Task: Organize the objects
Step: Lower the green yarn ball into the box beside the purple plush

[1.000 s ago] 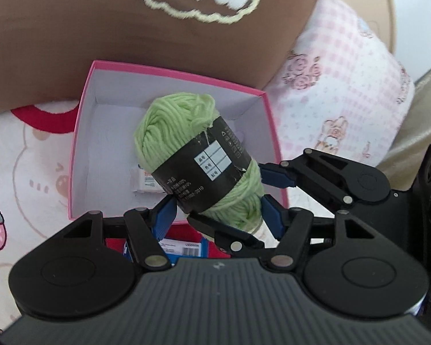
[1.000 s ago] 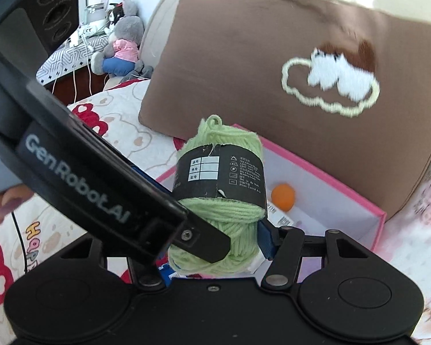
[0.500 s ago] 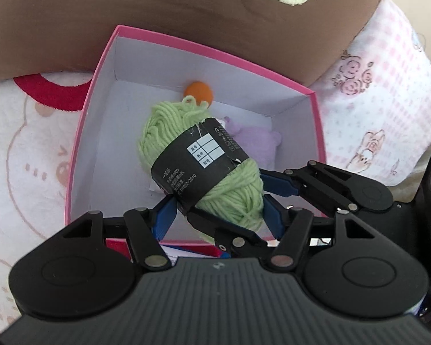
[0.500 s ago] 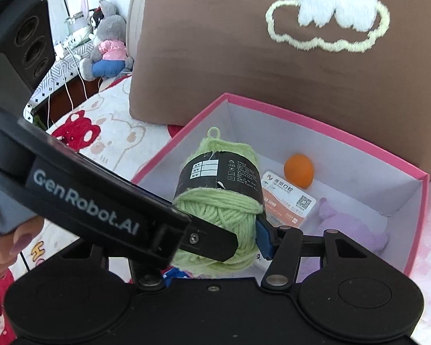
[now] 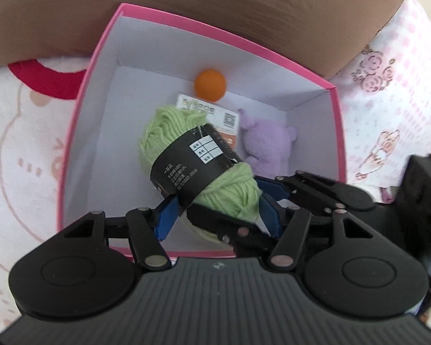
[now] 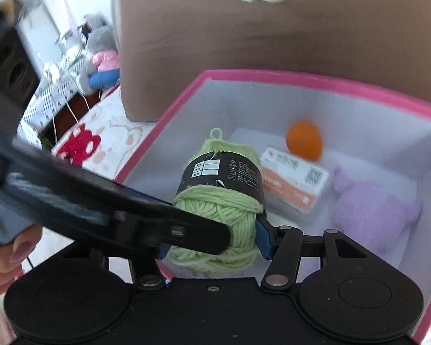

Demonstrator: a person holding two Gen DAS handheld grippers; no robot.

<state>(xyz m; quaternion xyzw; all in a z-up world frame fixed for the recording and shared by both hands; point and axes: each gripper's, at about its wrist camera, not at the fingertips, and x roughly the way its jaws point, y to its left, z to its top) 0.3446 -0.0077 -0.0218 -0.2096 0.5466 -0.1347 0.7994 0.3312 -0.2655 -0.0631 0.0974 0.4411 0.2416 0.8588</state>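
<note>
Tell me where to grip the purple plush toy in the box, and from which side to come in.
Grip the purple plush toy across its soft, rounded body from above. It lies low in the pink box corner, walls on two sides, a card packet alongside, so only the top is open.

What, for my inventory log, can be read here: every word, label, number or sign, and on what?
"100%": black band of the green yarn.
"-2010": same band, end of a code whose start is too small to read.
White grid on the band: too small to read.
White-and-orange card: a QR code; its print is blurred.
</note>
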